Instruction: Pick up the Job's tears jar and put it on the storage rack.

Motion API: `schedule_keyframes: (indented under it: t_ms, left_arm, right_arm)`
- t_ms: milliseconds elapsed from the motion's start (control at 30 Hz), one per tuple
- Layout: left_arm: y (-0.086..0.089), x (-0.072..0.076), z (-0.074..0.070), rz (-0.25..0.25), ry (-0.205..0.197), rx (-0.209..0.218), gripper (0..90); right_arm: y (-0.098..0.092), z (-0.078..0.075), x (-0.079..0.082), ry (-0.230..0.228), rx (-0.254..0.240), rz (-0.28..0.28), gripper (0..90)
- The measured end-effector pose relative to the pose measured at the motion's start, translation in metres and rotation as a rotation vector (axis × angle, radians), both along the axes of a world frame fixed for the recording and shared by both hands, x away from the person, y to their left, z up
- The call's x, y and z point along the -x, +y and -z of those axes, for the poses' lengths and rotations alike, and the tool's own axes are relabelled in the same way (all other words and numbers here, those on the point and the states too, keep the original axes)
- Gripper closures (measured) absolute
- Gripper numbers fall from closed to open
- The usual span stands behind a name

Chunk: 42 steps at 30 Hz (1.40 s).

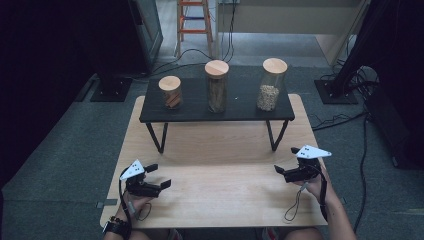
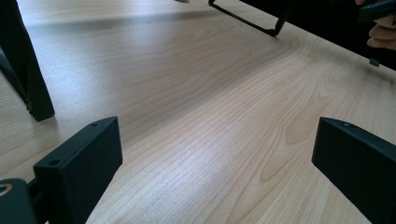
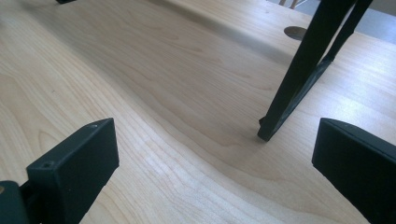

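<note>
A: Jars first: three glass jars with wooden lids stand in a row on the black shelf (image 1: pixel 240 107) at the far side of the worktop (image 1: pixel 220 192); short jar (image 1: pixel 170 92) at the left end, tall jar (image 1: pixel 216 86) in the middle, third jar (image 1: pixel 271 83) at the right end; all upright, apart from each other, lids on.

B: Contents?

A: Short jar has something reddish brown, tall jar brown sticks or similar, right jar pale small pieces; too small for me to tell more.

B: Left hand-held gripper?

A: I see the left hand-held gripper (image 1: pixel 160 176) near the front left of the worktop, jaws spread wide, nothing between them; bare wood shows between its jaws in the left gripper view; it points toward the middle of the worktop; well apart from the jars.

B: Right one?

A: Right hand-held gripper (image 1: pixel 287 160) at the front right, jaws wide apart too, nothing held; its own view looks across light wood at one black leg (image 3: pixel 303 74) of the shelf, leg near but not between the jaws; grey three-cornered plate on top of each; cable trails from each down past the wrist.

B: Touching anything?

A: Neither touches a jar or the shelf; whether they rest on the worktop or hover just over it, I cannot tell; both hands come in from the near edge.
</note>
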<state>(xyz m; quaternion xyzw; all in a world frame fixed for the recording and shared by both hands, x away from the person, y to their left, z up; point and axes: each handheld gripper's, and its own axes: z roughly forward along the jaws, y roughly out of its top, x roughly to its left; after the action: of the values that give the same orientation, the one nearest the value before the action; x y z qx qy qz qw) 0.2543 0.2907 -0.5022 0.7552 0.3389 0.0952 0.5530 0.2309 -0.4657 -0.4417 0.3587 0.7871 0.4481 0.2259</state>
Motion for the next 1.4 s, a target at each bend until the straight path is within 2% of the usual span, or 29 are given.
schedule_keyframes:
  t_ms: [167,267,533,900,1300,1400]
  left_arm:
    - [0.000,0.000,0.000,0.001,0.001,-0.003,1.8]
    - [0.000,0.000,0.000,0.000,0.002,-0.001,1.8]
    - [0.000,-0.001,0.000,-0.001,0.003,-0.001,1.8]
    - [0.000,-0.001,-0.001,-0.001,0.006,-0.005,1.8]
    - [0.000,-0.002,-0.001,0.000,0.007,-0.004,1.8]
    - [0.000,-0.001,-0.001,-0.001,0.007,-0.004,1.8]
  right_arm:
    - [-0.004,0.014,0.001,0.003,-0.029,0.002,0.6]
    - [-0.004,0.017,0.001,0.011,-0.019,0.006,0.6]
    - [-0.006,0.025,0.003,0.015,-0.037,0.020,0.6]
    - [-0.008,0.039,0.008,-0.004,-0.076,0.038,0.6]
    - [-0.008,0.047,0.010,0.002,-0.087,0.047,0.6]
    - [-0.010,0.049,0.012,-0.012,-0.103,0.046,0.6]
